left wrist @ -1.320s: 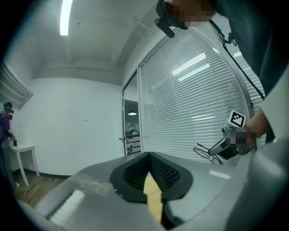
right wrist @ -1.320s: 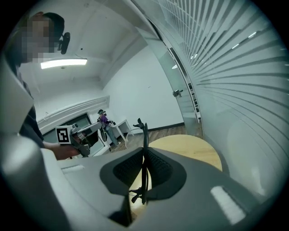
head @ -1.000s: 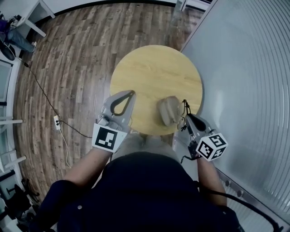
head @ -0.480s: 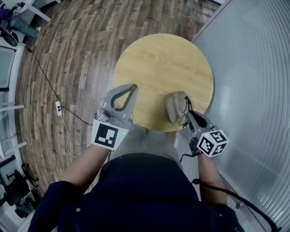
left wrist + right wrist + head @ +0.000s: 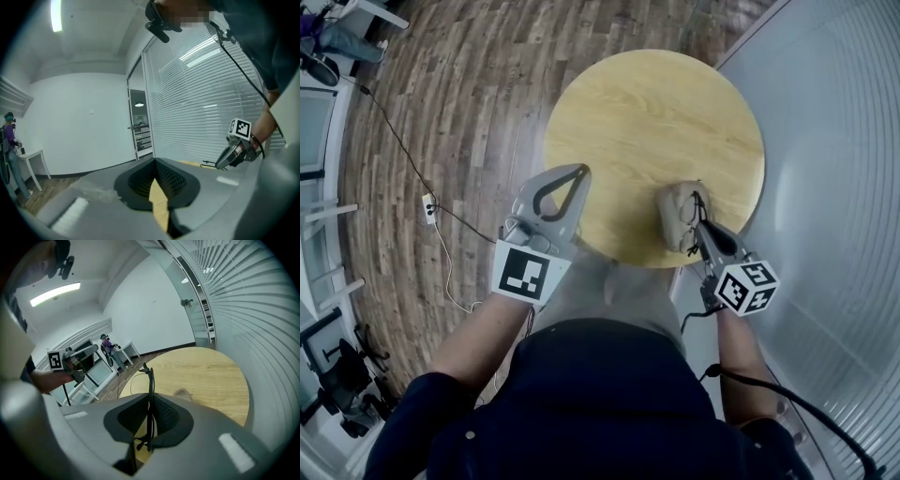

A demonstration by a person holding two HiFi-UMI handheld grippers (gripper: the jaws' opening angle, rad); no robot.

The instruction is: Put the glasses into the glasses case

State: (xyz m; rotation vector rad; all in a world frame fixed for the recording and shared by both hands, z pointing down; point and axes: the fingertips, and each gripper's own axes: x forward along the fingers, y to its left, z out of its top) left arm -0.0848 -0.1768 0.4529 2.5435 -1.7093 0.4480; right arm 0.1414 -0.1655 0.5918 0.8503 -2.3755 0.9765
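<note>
I see the right hand-held gripper (image 5: 699, 225) pinching the thin glasses (image 5: 150, 399), the left hand-held gripper (image 5: 579, 172) closed and empty; the glasses could swivel past the glasses case (image 5: 673, 212).

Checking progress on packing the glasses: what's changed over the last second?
The right tongs, still shut on the glasses, carried them from beside the case to over its right edge. Unchanged: the left tongs stay shut and empty at the table's near edge, and the case lies where it was.
</note>
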